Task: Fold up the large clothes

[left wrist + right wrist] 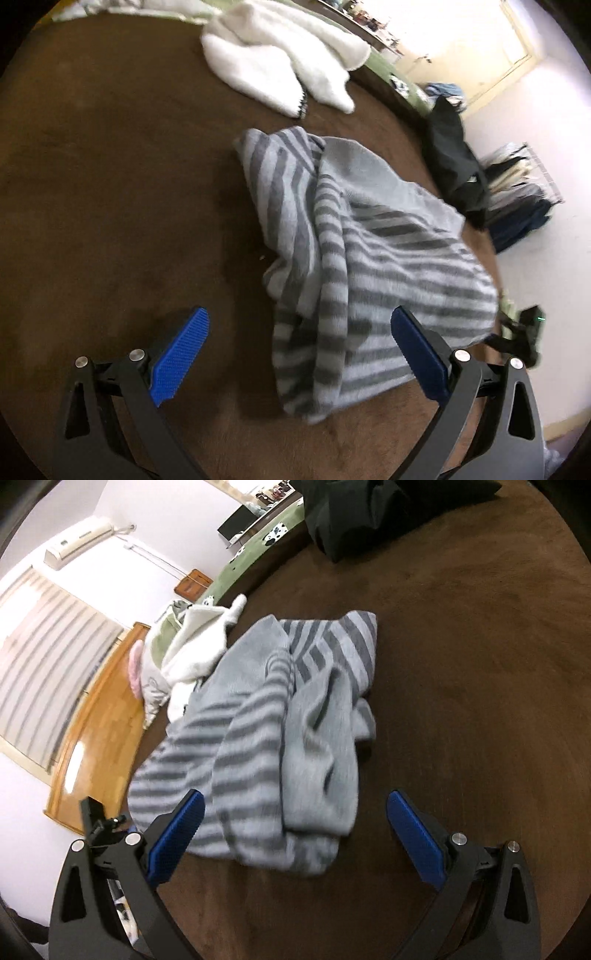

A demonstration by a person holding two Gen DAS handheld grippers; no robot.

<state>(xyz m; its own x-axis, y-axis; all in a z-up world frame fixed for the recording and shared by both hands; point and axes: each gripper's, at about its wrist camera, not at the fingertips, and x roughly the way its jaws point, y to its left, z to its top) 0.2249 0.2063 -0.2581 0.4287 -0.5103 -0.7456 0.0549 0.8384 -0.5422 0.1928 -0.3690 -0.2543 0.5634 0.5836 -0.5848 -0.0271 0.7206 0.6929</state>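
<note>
Striped sweater (362,258) lay crumpled on the brown blanket (110,184), just ahead of both grippers (299,347) (295,823), jaws spread wide, empty.

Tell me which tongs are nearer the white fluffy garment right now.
Hard to call. The left tongs face the white fluffy garment beyond the striped sweater; the right tongs see it past the sweater's far left edge. Both open.
</note>
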